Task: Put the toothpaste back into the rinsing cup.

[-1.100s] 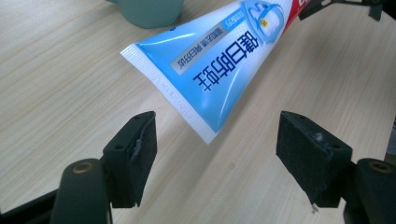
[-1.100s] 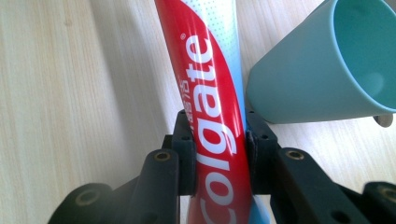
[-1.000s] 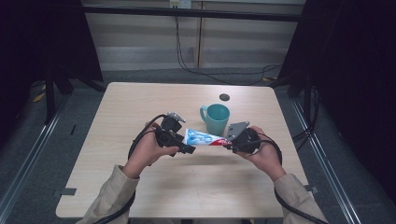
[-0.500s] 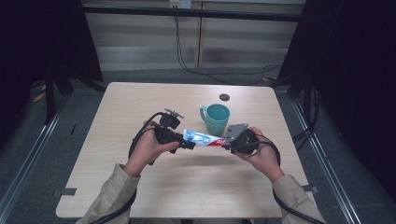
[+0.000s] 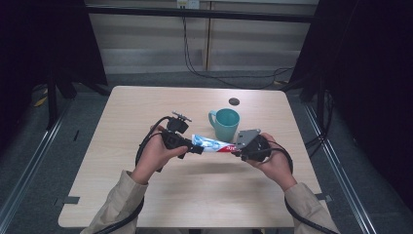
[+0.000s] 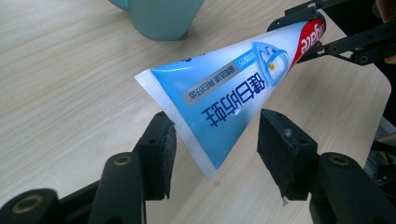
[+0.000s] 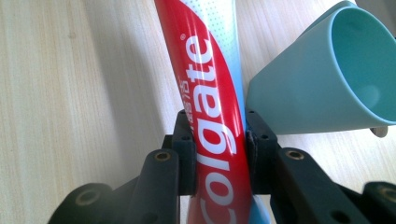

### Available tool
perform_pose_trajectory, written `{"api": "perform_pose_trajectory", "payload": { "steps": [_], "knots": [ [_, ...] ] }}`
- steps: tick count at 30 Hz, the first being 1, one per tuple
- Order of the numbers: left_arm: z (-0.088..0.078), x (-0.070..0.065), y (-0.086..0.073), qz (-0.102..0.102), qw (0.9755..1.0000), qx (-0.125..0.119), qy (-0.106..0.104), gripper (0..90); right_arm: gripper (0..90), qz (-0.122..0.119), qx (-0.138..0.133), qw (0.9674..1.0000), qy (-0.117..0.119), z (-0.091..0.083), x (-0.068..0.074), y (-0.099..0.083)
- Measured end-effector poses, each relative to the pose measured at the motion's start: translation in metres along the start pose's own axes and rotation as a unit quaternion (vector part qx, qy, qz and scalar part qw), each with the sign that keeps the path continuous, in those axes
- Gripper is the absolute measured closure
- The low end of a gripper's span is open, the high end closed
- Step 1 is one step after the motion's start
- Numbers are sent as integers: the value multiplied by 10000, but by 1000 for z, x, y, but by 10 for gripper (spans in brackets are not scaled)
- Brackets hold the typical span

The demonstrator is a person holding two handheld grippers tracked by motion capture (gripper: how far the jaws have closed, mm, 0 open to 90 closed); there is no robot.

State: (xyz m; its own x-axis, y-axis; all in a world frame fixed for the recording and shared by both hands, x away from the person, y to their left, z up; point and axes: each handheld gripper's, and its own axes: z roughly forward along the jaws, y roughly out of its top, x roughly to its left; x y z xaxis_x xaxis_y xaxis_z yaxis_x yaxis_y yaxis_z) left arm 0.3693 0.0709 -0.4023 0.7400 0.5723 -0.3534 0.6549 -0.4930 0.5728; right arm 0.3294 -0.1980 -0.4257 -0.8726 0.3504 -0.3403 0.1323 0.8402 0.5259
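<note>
Jaws of the right gripper (image 5: 239, 151) are clamped on the red cap end of the blue, white and red plastic toothpaste tube (image 5: 213, 144), held level above the pale wooden bench (image 5: 122, 112). Those of the left gripper (image 6: 212, 147) have just been closing, still apart, around its crimped end. Just beyond stands a teal mug (image 5: 226, 123).

Cup (image 5: 227, 124) stands just behind the tube (image 5: 213, 144), right of centre; small dark disc (image 5: 234, 101) near the desk's (image 5: 117, 195) far edge. Left side, front edge and both front corners give open passage.
</note>
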Motion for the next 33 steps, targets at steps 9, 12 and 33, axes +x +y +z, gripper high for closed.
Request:
{"api": "perform_pose_trajectory", "payload": {
  "steps": [9,12,33],
  "knots": [
    [3,2,-8,80,10000,12,1,387,709,97,-68,9999,-56,-5,-4,-6],
    [3,3,-10,44,10000,-35,30,372,709,226,-90,9996,-112,-7,-7,-7],
    [3,2,0,-356,9972,-650,-133,414,708,512,-286,9983,35,2,-3,2]
  ]
}}
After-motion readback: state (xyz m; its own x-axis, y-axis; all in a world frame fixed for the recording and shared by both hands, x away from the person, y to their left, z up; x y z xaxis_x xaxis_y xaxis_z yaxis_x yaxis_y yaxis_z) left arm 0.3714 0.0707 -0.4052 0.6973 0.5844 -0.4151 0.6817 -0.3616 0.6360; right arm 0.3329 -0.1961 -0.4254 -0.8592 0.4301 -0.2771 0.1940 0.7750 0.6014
